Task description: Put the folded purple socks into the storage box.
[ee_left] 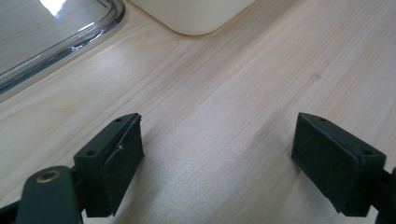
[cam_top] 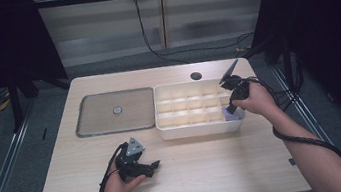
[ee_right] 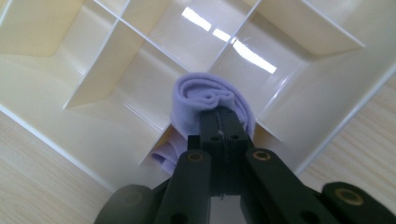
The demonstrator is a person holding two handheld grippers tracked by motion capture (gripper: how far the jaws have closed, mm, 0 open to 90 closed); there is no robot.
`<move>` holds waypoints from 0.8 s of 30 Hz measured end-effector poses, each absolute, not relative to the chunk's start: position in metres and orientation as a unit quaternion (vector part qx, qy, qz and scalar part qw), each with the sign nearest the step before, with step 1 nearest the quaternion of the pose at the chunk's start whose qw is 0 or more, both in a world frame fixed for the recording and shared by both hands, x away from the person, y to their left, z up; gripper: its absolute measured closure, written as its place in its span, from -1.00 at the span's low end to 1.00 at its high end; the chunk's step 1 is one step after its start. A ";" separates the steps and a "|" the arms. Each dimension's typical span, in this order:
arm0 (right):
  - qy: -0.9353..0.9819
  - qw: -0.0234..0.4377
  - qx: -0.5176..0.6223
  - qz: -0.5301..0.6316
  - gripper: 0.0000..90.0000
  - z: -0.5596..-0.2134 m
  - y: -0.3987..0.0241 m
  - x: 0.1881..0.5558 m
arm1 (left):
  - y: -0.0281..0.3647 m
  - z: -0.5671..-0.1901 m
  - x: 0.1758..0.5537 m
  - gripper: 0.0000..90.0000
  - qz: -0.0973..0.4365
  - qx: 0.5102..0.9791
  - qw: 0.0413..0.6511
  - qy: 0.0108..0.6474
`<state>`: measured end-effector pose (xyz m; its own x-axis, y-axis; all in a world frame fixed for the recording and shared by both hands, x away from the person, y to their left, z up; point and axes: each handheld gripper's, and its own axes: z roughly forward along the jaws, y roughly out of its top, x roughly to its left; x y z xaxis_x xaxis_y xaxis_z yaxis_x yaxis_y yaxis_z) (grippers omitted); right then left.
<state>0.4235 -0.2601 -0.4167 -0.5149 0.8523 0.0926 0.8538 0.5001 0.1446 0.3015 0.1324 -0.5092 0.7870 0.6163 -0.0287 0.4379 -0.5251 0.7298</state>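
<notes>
A: We begin with the table, the widest surface here. On it, our landmark is the white divided tray, standing toward the far right part of the top.

B: And to the left of that tray?

A: Just beside it we see the clear lid, lying flat with a small knob at its middle. Nearer to us than the tray, and well apart from it, the left gripper rests low on the bare wood; in the left gripper view its jaws stand spread with nothing between them.

B: Where do we find the work itself?

A: At the tray's near right corner. The right gripper points down into that corner compartment, its jaws pressed together, pinching the rolled lilac cloth. The roll sits partly within the compartment, a fold of it trailing against the divider.

B: Which step do we judge this to be?

A: Placing the cloth in its cell. The next move, we think, calls for pushing the roll fully below the dividers, then parting the jaws and lifting straight up so the fabric does not drag out.
</notes>
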 end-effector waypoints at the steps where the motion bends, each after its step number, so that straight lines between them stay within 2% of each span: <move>1: -0.865 0.003 -0.494 -0.088 1.00 -0.417 -0.260 0.422 | 0.132 -0.509 0.302 -0.65 0.117 0.865 0.380 0.305; 24: -0.856 0.012 -0.511 -0.080 1.00 -0.440 -0.264 0.417 | 0.133 -0.509 0.302 -0.65 0.118 0.869 0.375 0.301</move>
<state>0.4174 -0.2639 -0.4398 -0.4784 0.8722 0.1020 0.8760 0.4659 0.1244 0.3017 0.1331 -0.5087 0.7910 0.6115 -0.0218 0.4348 -0.5367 0.7231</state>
